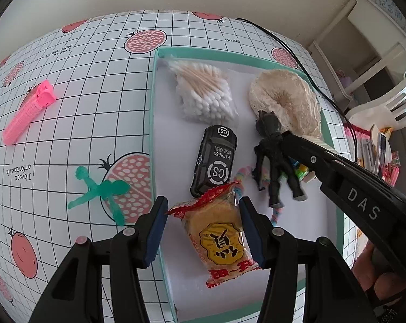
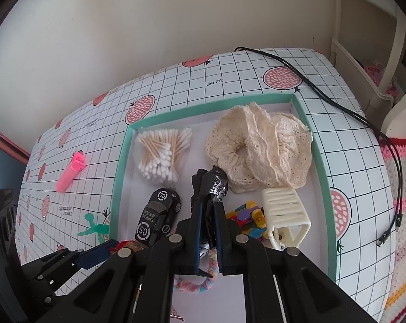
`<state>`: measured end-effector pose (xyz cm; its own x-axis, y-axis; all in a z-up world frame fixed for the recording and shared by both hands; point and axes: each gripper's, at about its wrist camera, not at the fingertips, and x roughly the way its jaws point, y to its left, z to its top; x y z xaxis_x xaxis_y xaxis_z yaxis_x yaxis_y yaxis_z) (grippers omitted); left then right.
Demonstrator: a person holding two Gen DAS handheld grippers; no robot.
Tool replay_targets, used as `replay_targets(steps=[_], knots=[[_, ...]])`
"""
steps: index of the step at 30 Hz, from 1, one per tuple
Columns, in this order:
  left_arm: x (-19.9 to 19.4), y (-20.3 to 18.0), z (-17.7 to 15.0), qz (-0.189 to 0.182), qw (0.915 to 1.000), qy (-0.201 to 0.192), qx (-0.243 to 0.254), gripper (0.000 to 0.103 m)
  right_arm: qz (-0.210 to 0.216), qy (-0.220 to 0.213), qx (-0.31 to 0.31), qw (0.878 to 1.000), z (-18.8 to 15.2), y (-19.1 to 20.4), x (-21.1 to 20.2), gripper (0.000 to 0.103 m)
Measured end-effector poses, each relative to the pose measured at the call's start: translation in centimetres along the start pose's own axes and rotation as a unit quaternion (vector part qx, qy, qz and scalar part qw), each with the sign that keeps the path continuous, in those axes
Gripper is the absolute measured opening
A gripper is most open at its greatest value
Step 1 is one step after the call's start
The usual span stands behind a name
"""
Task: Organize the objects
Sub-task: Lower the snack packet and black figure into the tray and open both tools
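Two grippers over the teal tray (image 1: 152, 113): right gripper (image 2: 207, 215) clamped on a dark figurine (image 1: 274, 158) hanging upright above the tray floor, left gripper (image 1: 203, 210) spread around a snack packet (image 1: 219, 237) lying lengthwise between its pads.

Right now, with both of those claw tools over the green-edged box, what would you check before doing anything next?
1. Right gripper has a firm hold on the dark figurine: ok, pads closed on its body.
2. Left gripper holds the snack packet: not ok, jaws open on either side of it.
3. Snack packet is inside the box: ok.
4. Free floor space for the figurine: cannot tell; the toy car, cotton swabs and lace scrunchie crowd it.
5. Everything is gathered in: not ok; the pink clip and green figure lie outside on the table.
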<state>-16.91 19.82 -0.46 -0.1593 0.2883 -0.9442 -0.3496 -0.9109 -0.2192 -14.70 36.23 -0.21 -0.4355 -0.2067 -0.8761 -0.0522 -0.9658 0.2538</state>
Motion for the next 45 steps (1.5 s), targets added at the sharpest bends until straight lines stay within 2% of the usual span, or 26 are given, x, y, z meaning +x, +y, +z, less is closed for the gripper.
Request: replay_targets(steps=[5, 9, 17, 27, 28, 30, 32, 35, 38, 42, 45], knots=[[-1.0, -0.3, 0.0, -0.005, 0.9999, -0.006, 0.008, 0.056, -0.002, -0.004, 0.007, 1.000, 0.3, -0.1, -0.6, 0.011], [-1.8, 0.0, 0.4, -0.008, 0.9998, -0.016, 0.010, 0.057, -0.002, -0.010, 0.008, 1.000, 0.6, -0.1, -1.3, 0.024], [-3.1, 0.3, 1.2, -0.009, 0.9989, -0.046, -0.002, 0.057, 0.000, -0.032, -0.004, 0.999, 1.2, 0.5, -3.2, 0.024], [-3.7, 2.3, 1.8, 0.023, 0.9968, -0.067, -0.036, 0.057, -0.015, -0.032, -0.011, 0.999, 1.3, 0.7, -3.1, 0.024], [-3.8, 2.5, 1.8, 0.029, 0.9964, -0.069, -0.039, 0.057, -0.017, -0.033, -0.012, 0.999, 1.3, 0.7, -3.0, 0.026], [-3.6, 2.9, 2.0, 0.037, 0.9955, -0.075, -0.045, 0.068, -0.022, -0.034, -0.012, 0.999, 1.3, 0.5, -3.0, 0.043], [-3.8, 3.3, 2.1, 0.047, 0.9942, -0.083, -0.050, 0.072, -0.028, -0.038, -0.010, 0.999, 1.4, 0.4, -3.1, 0.051], [-4.1, 3.9, 2.1, 0.063, 0.9920, -0.093, -0.058, 0.073, -0.028, -0.041, -0.006, 0.999, 1.4, 0.2, -3.1, 0.058], [-4.4, 4.4, 2.1, 0.072, 0.9899, -0.103, -0.066, 0.090, -0.027, -0.042, -0.007, 0.999, 1.4, 0.3, -3.2, 0.063], [-4.8, 4.7, 2.1, 0.085, 0.9872, -0.116, -0.070, 0.092, -0.027, -0.043, -0.006, 0.999, 1.4, 0.3, -3.1, 0.078], [-5.0, 4.9, 2.1, 0.088, 0.9863, -0.119, -0.073, 0.092, -0.027, -0.043, -0.009, 0.999, 1.4, 0.4, -3.0, 0.085]])
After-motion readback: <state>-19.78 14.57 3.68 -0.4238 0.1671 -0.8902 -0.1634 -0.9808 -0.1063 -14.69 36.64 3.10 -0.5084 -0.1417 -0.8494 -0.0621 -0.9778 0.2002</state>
